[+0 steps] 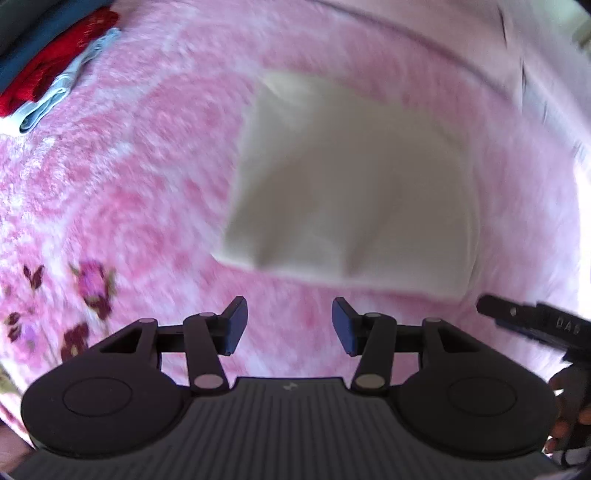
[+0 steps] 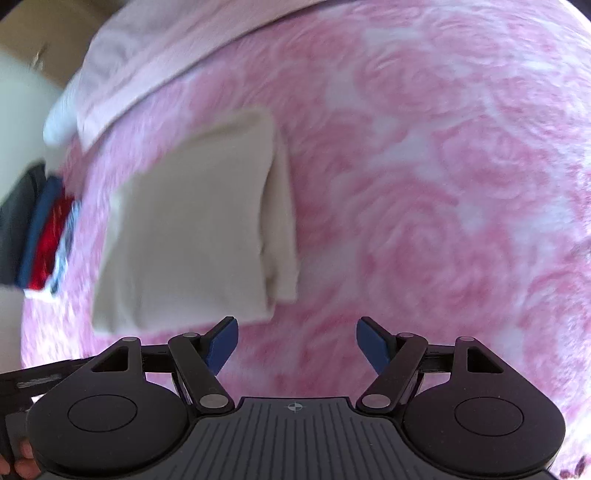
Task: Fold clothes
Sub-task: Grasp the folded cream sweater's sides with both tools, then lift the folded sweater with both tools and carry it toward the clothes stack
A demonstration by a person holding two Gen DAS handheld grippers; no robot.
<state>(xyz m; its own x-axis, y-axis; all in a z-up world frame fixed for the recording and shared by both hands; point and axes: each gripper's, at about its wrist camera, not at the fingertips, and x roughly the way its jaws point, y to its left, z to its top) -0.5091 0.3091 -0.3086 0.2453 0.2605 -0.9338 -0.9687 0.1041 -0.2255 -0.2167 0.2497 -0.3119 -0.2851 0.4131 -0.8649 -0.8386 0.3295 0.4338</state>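
1. Your left gripper (image 1: 290, 325) hangs over the blanket (image 1: 140, 192) with its jaws wide apart and nothing between the blue pads (image 1: 236, 325); only pink pile shows in the gap.
2. Your right gripper (image 2: 297, 345) is likewise spread wide and empty, its pads (image 2: 373, 345) over bare blanket (image 2: 443, 221).
3. The cloth (image 1: 343, 192), cream-coloured and folded into a rough rectangle, lies flat on the blanket just beyond your left gripper's fingertips, slightly to their right. It touches neither gripper.
4. In the right wrist view the same cloth (image 2: 192, 229) sits far-left of your right gripper's fingers. Its right side shows a doubled layer, one edge lying just outside the other. The view is blurred, so finer folds cannot be told.
5. A stack (image 1: 51, 74) of folded clothes rests at the far left edge of the blanket: dark blue, red and pale blue-white layers, well apart from the cloth. The right wrist view shows this stack (image 2: 48, 236) at its left margin.
6. A pale pink sheet (image 1: 424, 33) borders the blanket along the far side, its edge running across the top of the left wrist view.
7. Dark red flowers (image 1: 92, 284) are printed on the blanket near your left gripper's left side.
8. Your right gripper's black body enters the left wrist view at the near right, with your fingers (image 1: 570, 406) wrapped around its handle below.
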